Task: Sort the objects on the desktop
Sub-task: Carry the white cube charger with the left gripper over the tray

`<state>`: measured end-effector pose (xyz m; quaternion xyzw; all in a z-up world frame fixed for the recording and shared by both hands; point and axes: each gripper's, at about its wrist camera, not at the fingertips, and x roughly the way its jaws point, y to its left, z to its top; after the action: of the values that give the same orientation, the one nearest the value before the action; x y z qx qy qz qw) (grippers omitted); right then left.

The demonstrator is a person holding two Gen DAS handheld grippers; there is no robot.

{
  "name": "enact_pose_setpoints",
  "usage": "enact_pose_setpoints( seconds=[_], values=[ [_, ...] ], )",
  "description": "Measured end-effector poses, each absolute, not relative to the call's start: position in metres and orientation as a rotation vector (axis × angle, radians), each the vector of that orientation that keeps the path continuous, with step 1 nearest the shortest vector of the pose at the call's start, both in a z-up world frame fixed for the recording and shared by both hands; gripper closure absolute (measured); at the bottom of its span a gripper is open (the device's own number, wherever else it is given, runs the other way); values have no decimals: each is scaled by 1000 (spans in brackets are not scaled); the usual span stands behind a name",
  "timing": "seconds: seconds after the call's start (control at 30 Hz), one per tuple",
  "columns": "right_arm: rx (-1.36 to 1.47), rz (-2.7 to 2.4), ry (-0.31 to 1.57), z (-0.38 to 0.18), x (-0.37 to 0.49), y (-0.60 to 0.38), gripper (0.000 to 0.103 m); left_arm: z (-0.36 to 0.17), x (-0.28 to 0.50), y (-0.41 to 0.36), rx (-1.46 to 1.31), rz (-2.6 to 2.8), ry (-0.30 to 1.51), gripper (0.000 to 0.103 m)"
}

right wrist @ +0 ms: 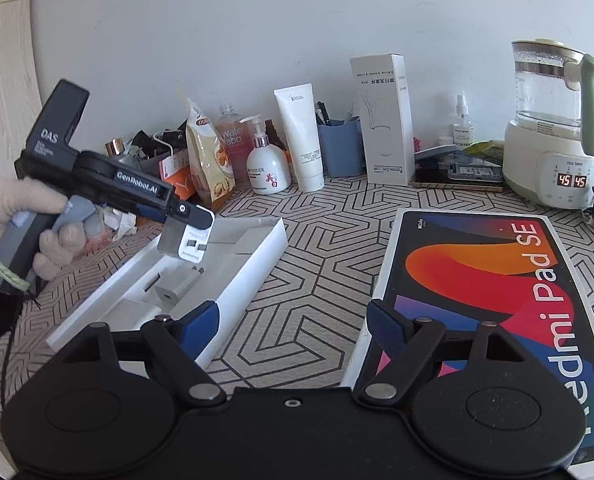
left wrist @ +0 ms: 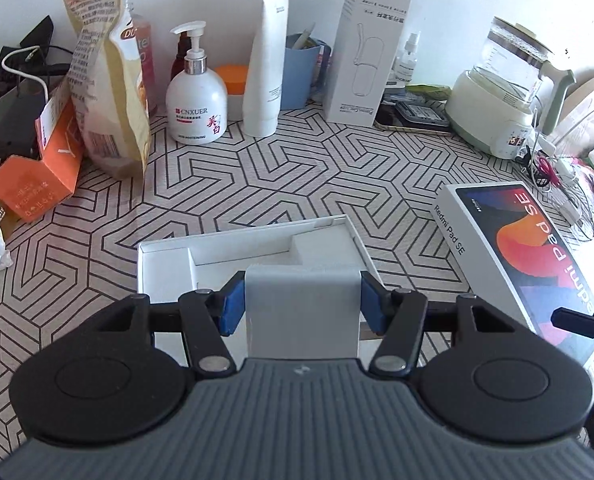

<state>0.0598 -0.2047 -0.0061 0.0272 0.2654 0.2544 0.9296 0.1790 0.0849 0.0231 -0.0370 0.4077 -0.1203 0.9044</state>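
We hold the left gripper [left wrist: 301,306] above the open white box [left wrist: 165,258], and its jaws are closed on a small grey-white block, which looks like a charger [left wrist: 301,312]. In the right wrist view we see the same charger [right wrist: 187,242] hanging over the far end of the box [right wrist: 257,256], not touching it. We judge that it is kept at this height because it must go down into one of the shaped compartments of the insert, and the jaws grip it on its two flat sides so that it does not turn.

Inside the box another small grey plug piece [right wrist: 175,290] already lies in a recess. We cannot tell which compartment is meant for the charger.

The right gripper [right wrist: 291,322] holds nothing and its jaws stand wide apart. It waits low between the box and the lid [right wrist: 497,280] with the printed tablet picture, which lies flat on the patterned tabletop [right wrist: 329,240] just beside the box. We think it stays near the lid because the lid must close the box later.

Along the wall stand a pump bottle [left wrist: 196,108], a white tube [left wrist: 267,66], a tall white carton [left wrist: 363,52] and a kettle [left wrist: 501,88], well apart from the work. The next move calls for a slow, straight lowering, because the recess looks narrow.
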Motion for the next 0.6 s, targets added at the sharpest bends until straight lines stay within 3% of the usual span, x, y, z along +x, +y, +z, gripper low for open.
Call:
enact_pose_setpoints(
  seconds=[0.6],
  values=[
    [-29,530,597,-9,106,-154,18,6,185,99,-24,-247,829,46]
  ],
)
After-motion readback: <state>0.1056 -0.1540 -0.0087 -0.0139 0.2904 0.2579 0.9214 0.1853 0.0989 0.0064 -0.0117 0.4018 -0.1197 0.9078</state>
